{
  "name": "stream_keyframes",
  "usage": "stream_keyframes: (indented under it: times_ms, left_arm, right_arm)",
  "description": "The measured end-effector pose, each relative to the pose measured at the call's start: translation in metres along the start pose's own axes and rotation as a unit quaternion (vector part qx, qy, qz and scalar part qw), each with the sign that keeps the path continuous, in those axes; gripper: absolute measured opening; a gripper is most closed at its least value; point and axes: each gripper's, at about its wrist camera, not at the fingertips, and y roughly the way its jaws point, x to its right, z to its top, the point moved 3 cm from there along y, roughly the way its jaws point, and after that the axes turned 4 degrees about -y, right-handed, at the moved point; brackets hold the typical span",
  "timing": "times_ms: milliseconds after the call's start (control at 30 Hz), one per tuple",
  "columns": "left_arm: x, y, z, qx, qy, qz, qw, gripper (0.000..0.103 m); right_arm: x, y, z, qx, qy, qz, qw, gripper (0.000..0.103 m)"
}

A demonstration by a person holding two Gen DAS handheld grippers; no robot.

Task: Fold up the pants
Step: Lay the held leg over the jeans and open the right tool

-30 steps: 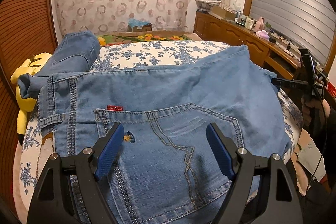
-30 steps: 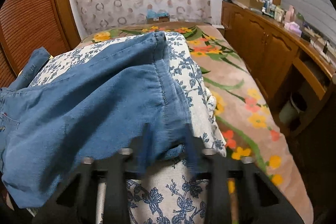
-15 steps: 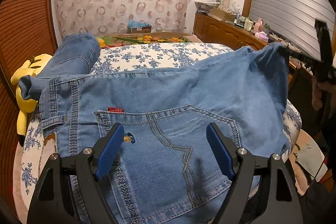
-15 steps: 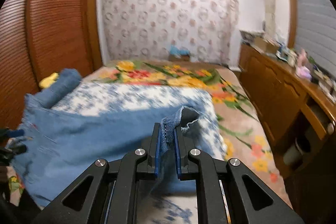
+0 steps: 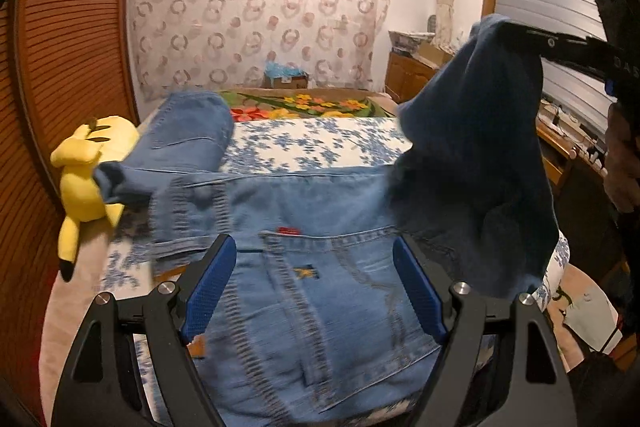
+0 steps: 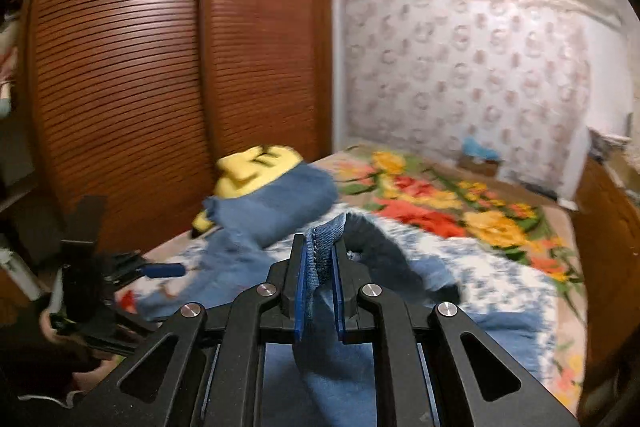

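Observation:
Blue jeans (image 5: 320, 291) lie on the bed with the back pocket and waistband toward me. My left gripper (image 5: 316, 287) is open just above the seat of the jeans, with nothing between its blue pads. My right gripper (image 6: 320, 267) is shut on the hem of one pant leg (image 6: 322, 247) and holds it high in the air. In the left wrist view that lifted leg (image 5: 480, 155) hangs dark at the right, below the right gripper (image 5: 500, 27). The other leg (image 5: 188, 135) lies flat at the far left.
The bed has a blue-flowered white sheet (image 5: 312, 143) and a floral blanket (image 6: 460, 203) beyond it. A yellow plush toy (image 5: 88, 175) lies at the bed's left edge by the wooden slatted wardrobe (image 6: 160, 87). A wooden cabinet (image 5: 408, 79) runs along the right wall.
My right gripper has lifted the pant leg hem from the bed's right edge up and swung it leftward over the jeans. My left gripper has stayed open over the seat.

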Motion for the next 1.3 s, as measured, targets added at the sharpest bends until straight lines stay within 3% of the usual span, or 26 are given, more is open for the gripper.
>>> stream_keyframes:
  times_ms: [67, 133, 433, 733, 1000, 1067, 1167, 1300]
  left_arm:
    - [-0.006, -0.004, -0.001, 0.003, -0.003, 0.005, 1.0000, 0.081]
    - [-0.014, -0.006, -0.001, 0.005, -0.009, 0.009, 0.9999, 0.081]
    - [-0.022, 0.008, -0.012, -0.013, -0.024, 0.004, 0.9996, 0.081]
    - [0.007, 0.024, -0.026, -0.038, -0.009, -0.027, 0.9989, 0.081]
    - [0.030, 0.041, -0.038, -0.056, -0.001, -0.056, 0.9969, 0.081]
    - [0.032, 0.041, -0.039, -0.057, -0.005, -0.072, 0.9958, 0.067]
    - [0.036, 0.041, -0.040, -0.064, -0.005, -0.086, 0.9942, 0.055]
    - [0.044, 0.045, -0.044, -0.071, 0.005, -0.096, 0.9928, 0.045]
  right_arm:
    - [-0.001, 0.010, -0.002, -0.015, -0.005, 0.020, 1.000, 0.021]
    - [0.000, 0.018, -0.005, -0.020, -0.015, 0.016, 1.000, 0.039]
    - [0.021, 0.063, -0.004, -0.064, 0.002, 0.002, 0.998, 0.041]
    - [0.024, 0.127, -0.019, -0.139, 0.036, 0.005, 0.990, 0.041]
    - [0.033, 0.158, -0.034, -0.181, 0.068, 0.016, 0.981, 0.041]
    - [0.032, 0.159, -0.038, -0.187, 0.072, 0.016, 0.980, 0.041]
    - [0.034, 0.166, -0.042, -0.199, 0.085, 0.018, 0.976, 0.041]
    - [0.035, 0.176, -0.047, -0.199, 0.088, 0.028, 0.976, 0.041]
